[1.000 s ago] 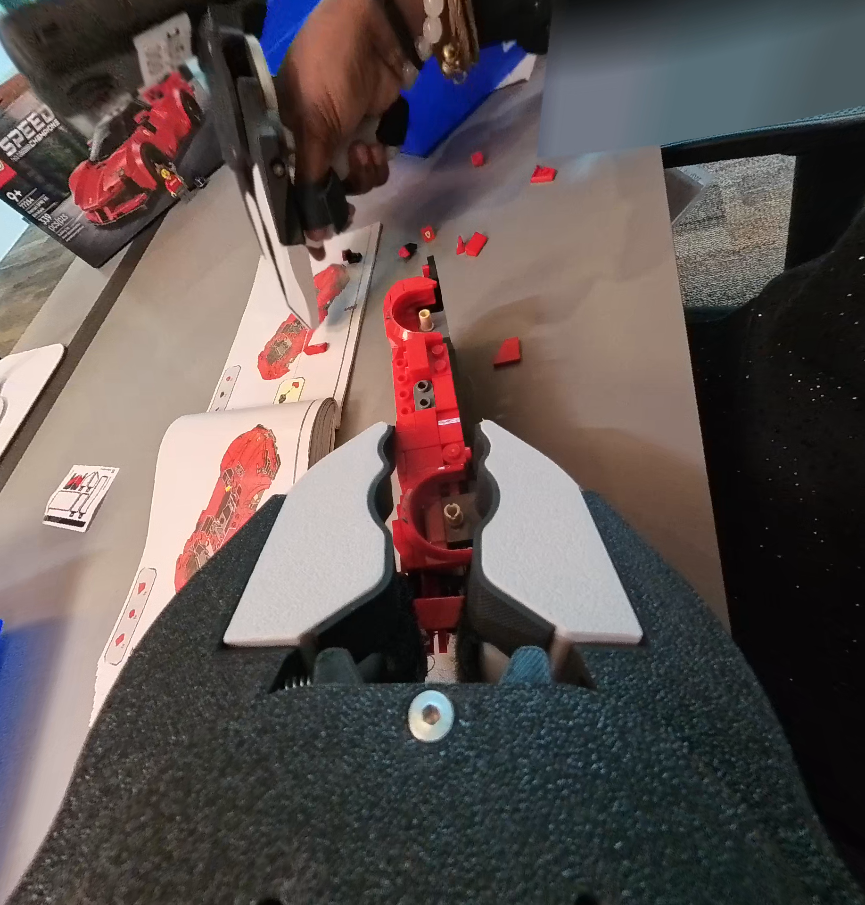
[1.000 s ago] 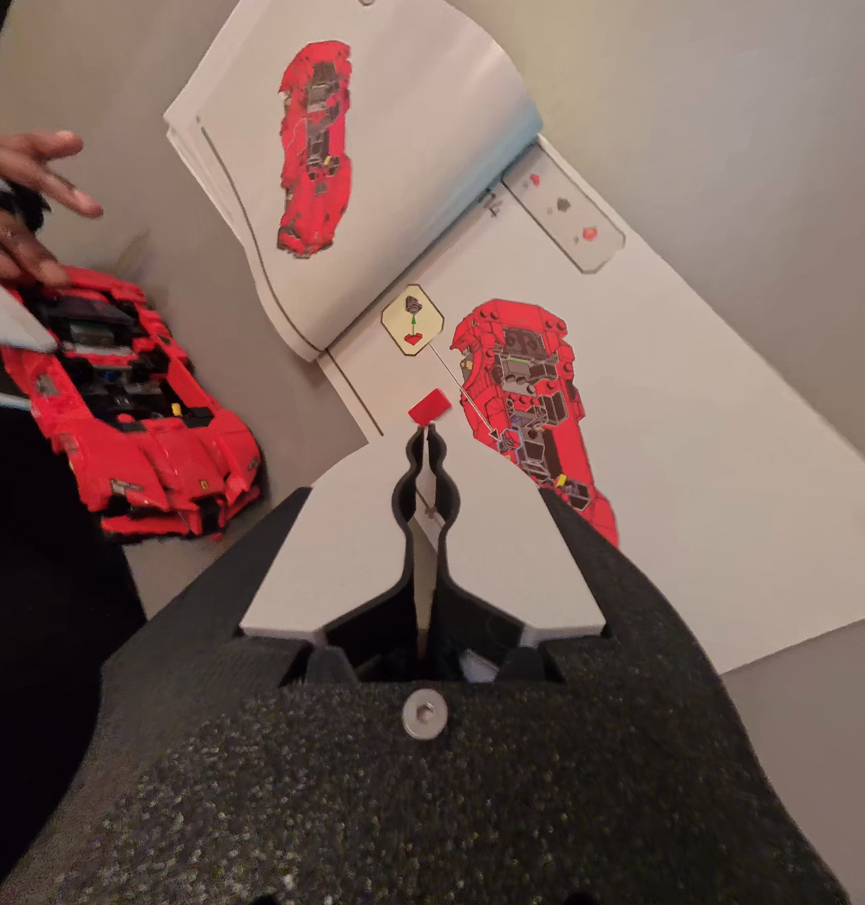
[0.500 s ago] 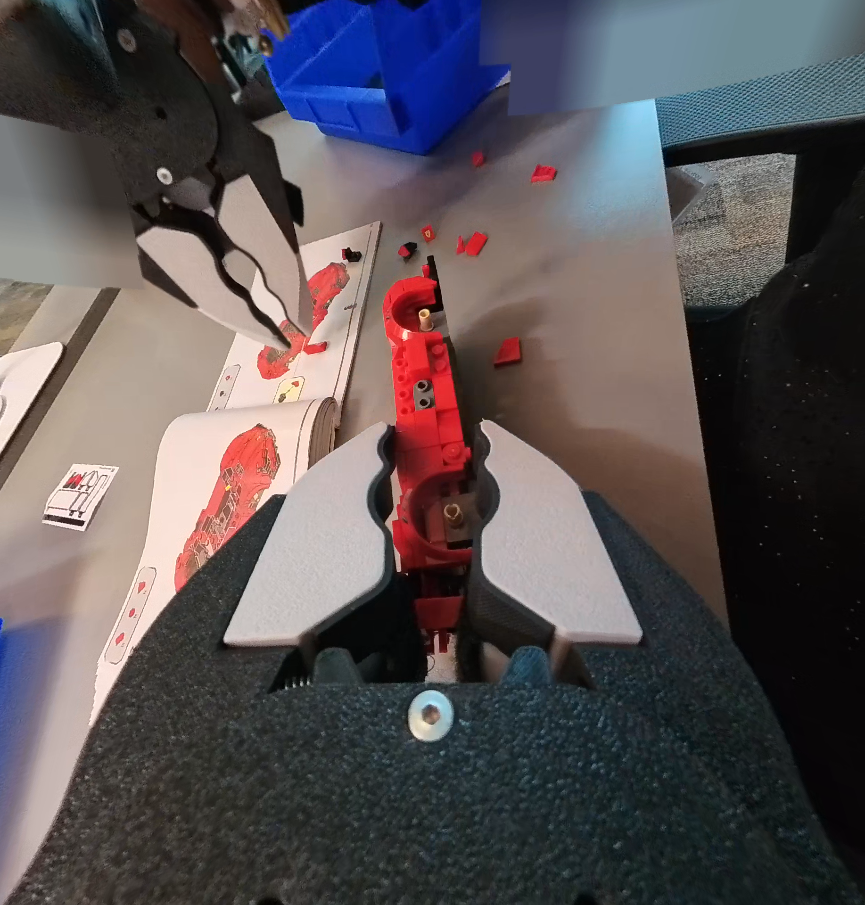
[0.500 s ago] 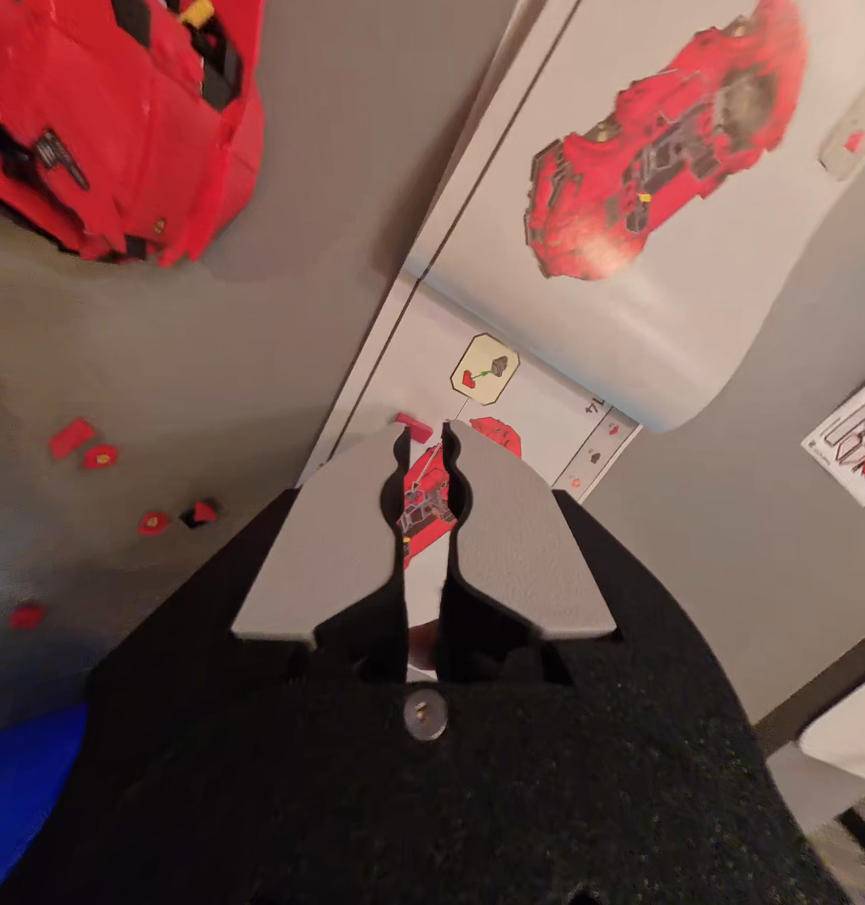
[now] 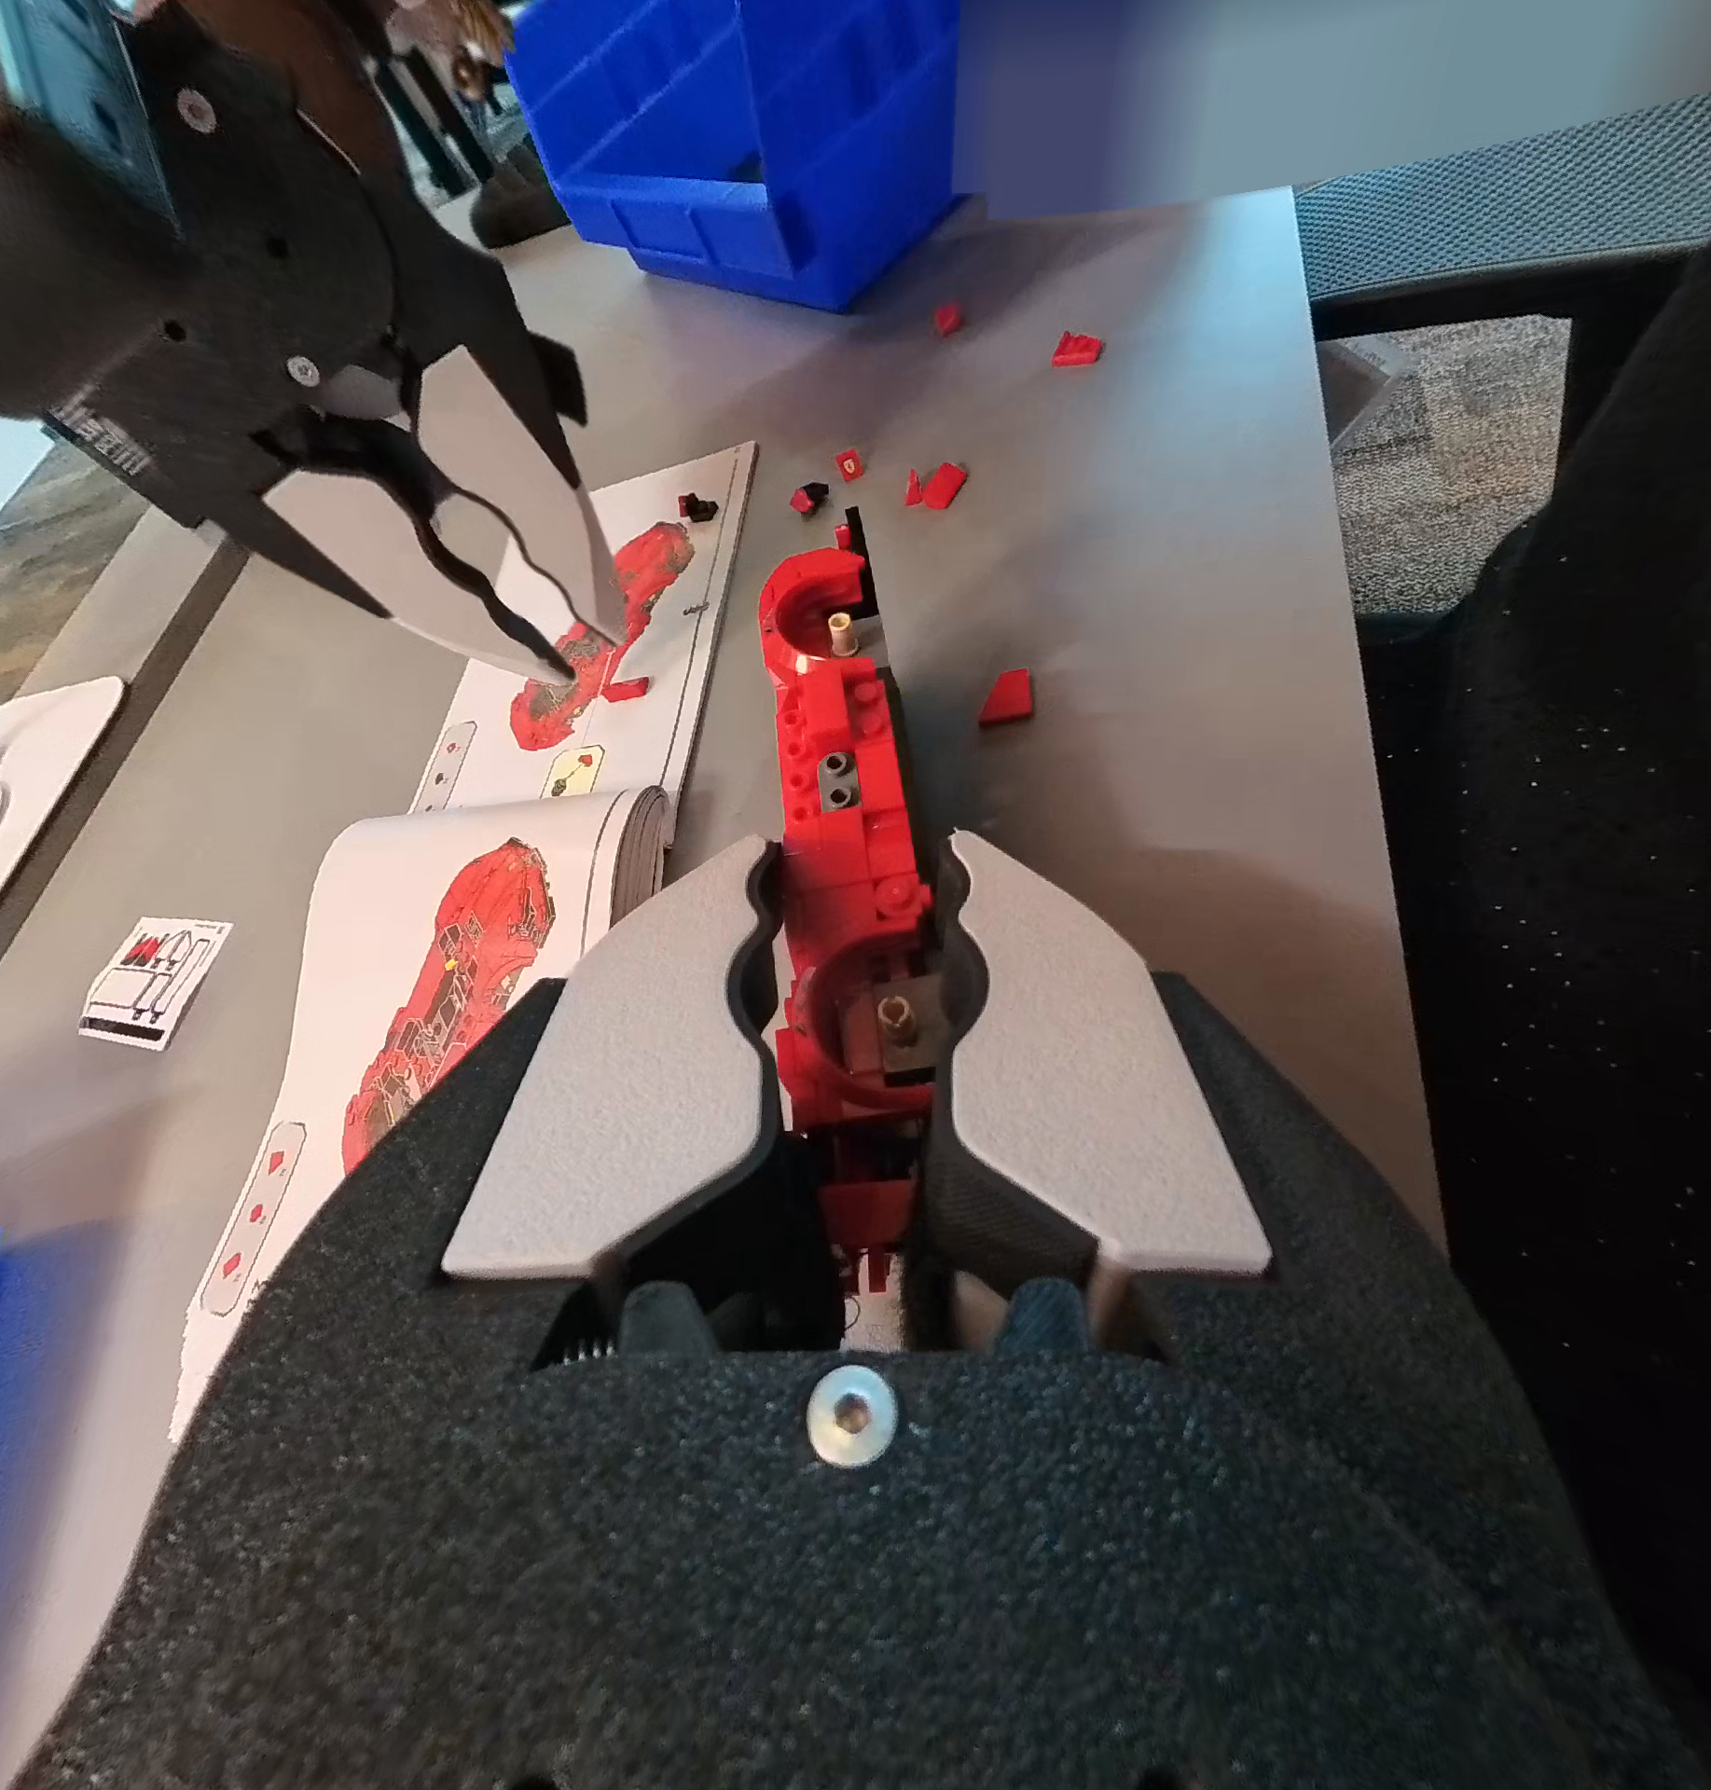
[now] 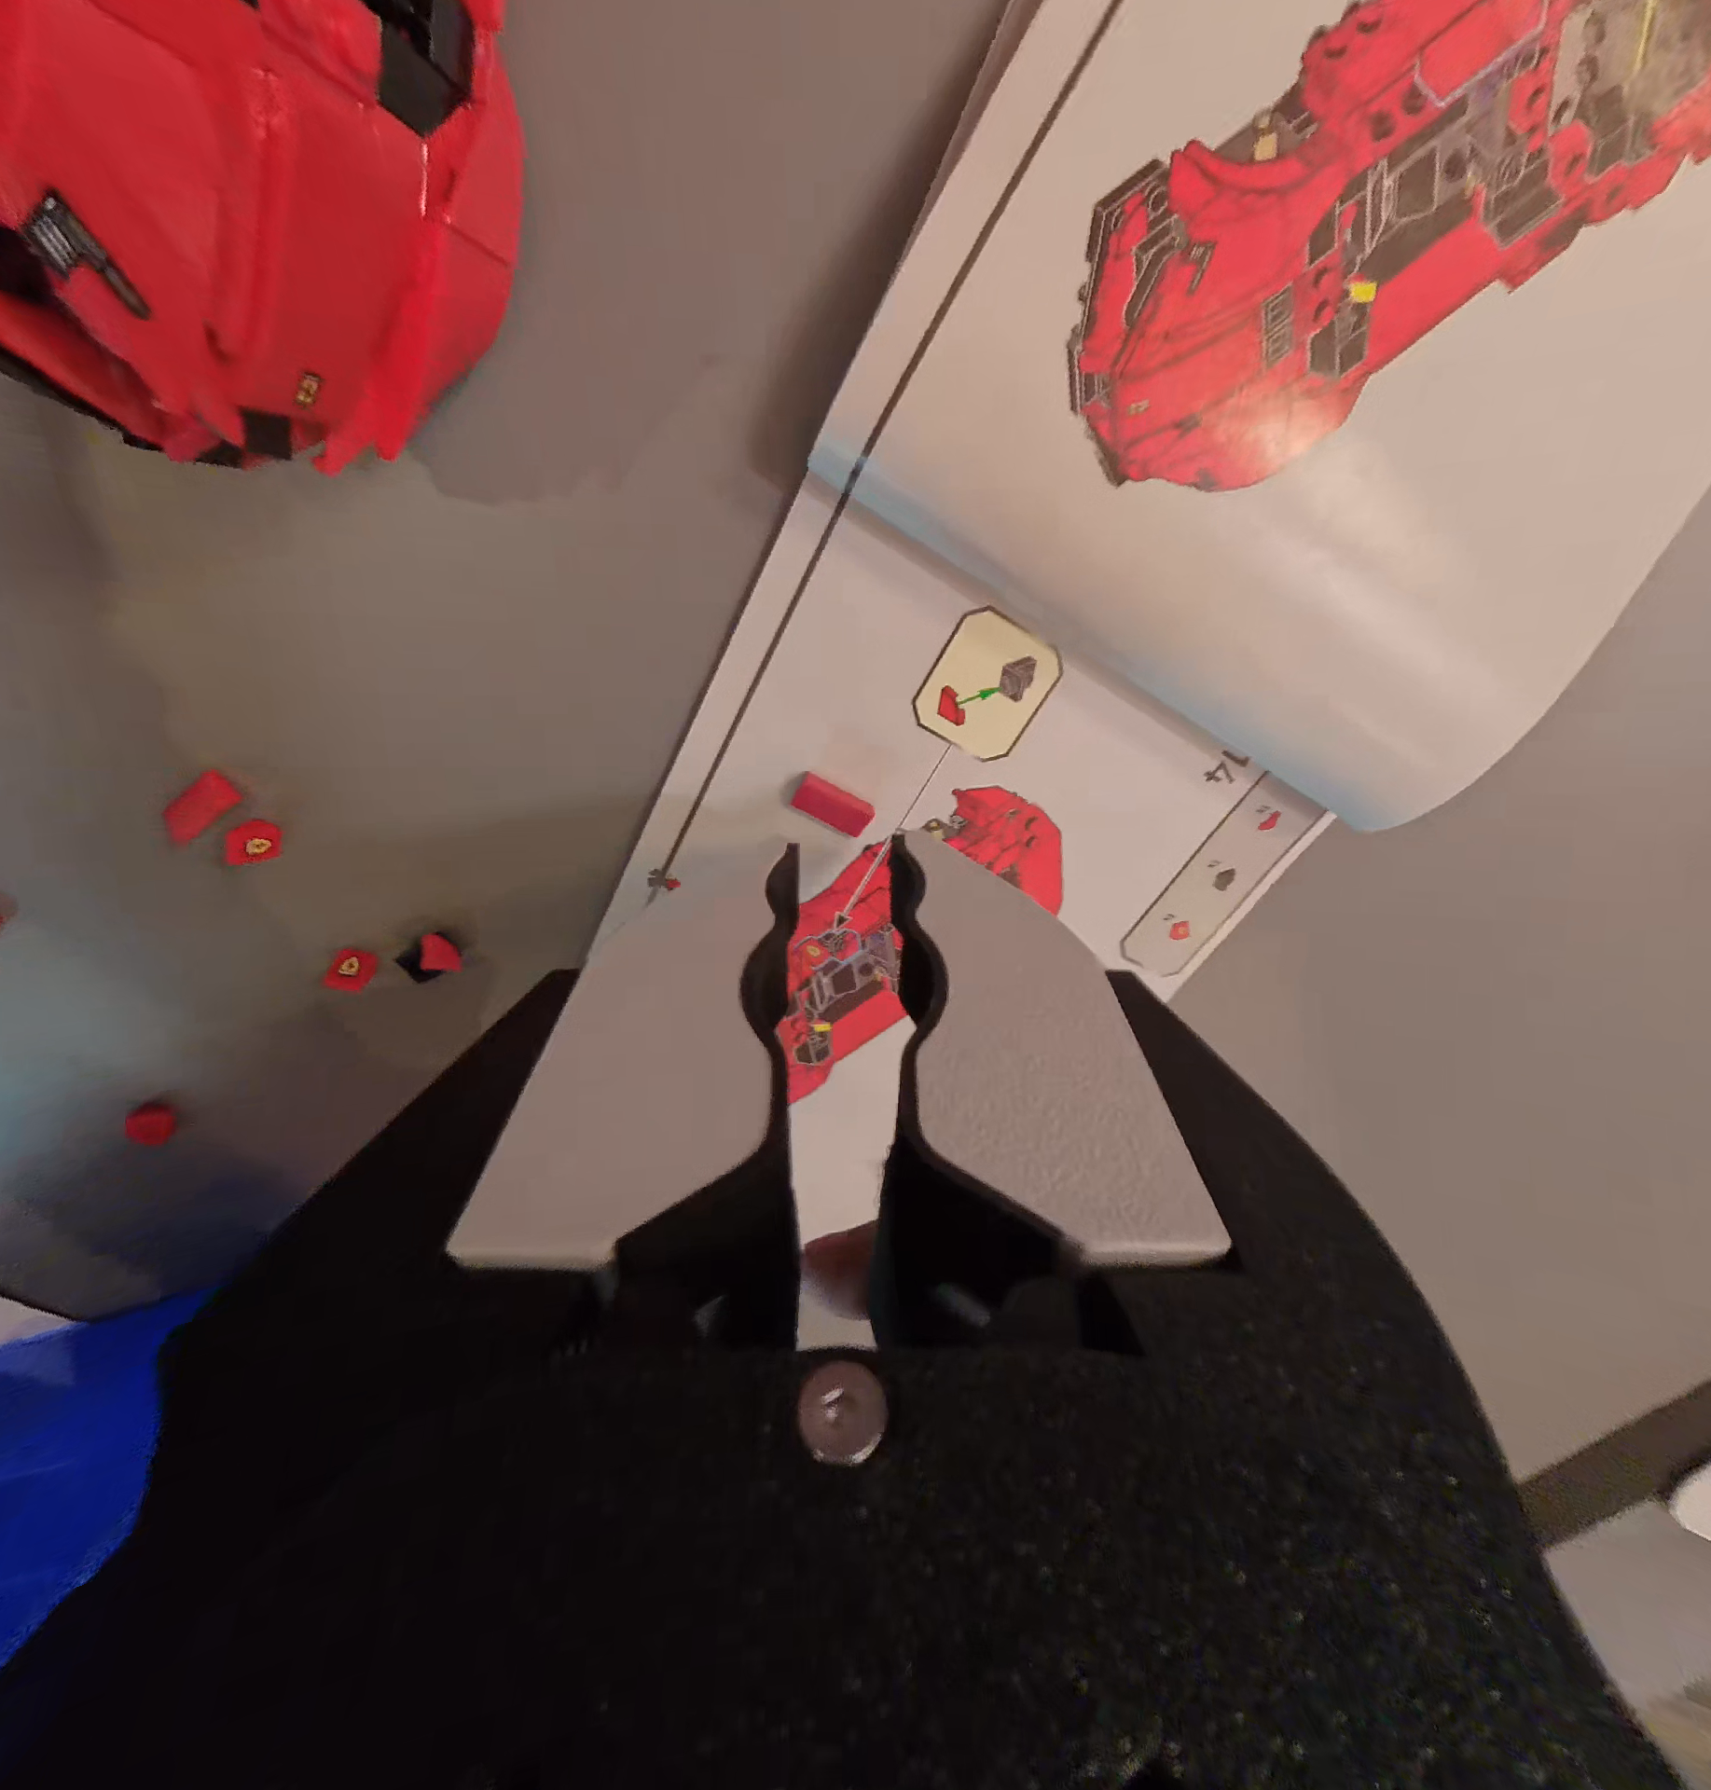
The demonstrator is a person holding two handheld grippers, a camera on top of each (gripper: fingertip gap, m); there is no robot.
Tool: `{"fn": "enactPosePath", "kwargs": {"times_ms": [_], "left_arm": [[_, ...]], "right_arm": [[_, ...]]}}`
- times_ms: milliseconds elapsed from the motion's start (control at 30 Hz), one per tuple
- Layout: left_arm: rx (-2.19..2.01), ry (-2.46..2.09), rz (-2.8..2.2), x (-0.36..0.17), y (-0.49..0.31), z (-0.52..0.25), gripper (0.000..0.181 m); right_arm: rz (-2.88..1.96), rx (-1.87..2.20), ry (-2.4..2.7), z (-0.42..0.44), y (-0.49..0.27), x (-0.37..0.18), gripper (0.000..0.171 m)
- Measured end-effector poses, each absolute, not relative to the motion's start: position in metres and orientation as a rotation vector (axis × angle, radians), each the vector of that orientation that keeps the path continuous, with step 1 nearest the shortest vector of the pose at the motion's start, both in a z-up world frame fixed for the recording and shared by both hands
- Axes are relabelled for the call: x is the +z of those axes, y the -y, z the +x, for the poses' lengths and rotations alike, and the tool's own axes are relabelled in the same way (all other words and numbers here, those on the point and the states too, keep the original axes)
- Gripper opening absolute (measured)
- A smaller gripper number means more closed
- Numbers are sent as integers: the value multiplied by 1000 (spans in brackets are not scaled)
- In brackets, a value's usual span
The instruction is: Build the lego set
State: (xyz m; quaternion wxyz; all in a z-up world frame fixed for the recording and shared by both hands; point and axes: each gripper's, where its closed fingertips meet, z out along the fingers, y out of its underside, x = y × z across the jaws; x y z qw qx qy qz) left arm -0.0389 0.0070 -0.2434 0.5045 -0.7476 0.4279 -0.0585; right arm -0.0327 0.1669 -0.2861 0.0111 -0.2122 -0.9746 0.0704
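Our left tool (image 5: 856, 959) grips the half-built red car (image 5: 846, 823). Our right tool (image 6: 841, 862) is open and empty above the booklet (image 6: 1074, 601). Loose bricks (image 6: 221, 823) wait on the worktop (image 5: 1122, 581).

The lego car (image 5: 846, 872) at centre frame is bright red with black and tan bits. Loose pieces (image 5: 1006, 699) are red. The booklet (image 5: 464, 949) is white with red car prints; the bin (image 5: 735, 165), upper centre, blue; the table (image 5: 1122, 542) apparently grey.
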Motion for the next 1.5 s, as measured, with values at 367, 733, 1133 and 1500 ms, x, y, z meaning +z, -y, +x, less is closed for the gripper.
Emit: {"fn": "enactPosePath", "kwargs": {"times_ms": [367, 733, 1133, 1500], "left_arm": [[-137, -1035, -1805, -243, -7, -38, 30], [-133, -1036, -1806, -244, -7, -38, 30], [-133, -1037, -1806, -244, -6, -37, 30], [-131, -1037, -1806, -244, -6, -38, 30]], "right_arm": [[-966, 440, 2947, -16, -163, -293, 47], [-1039, 477, 2880, -7, -162, -295, 39], [-1068, 474, 2862, -5, -161, -297, 33], [-1172, 509, 2809, -10, -159, -292, 30]]}}
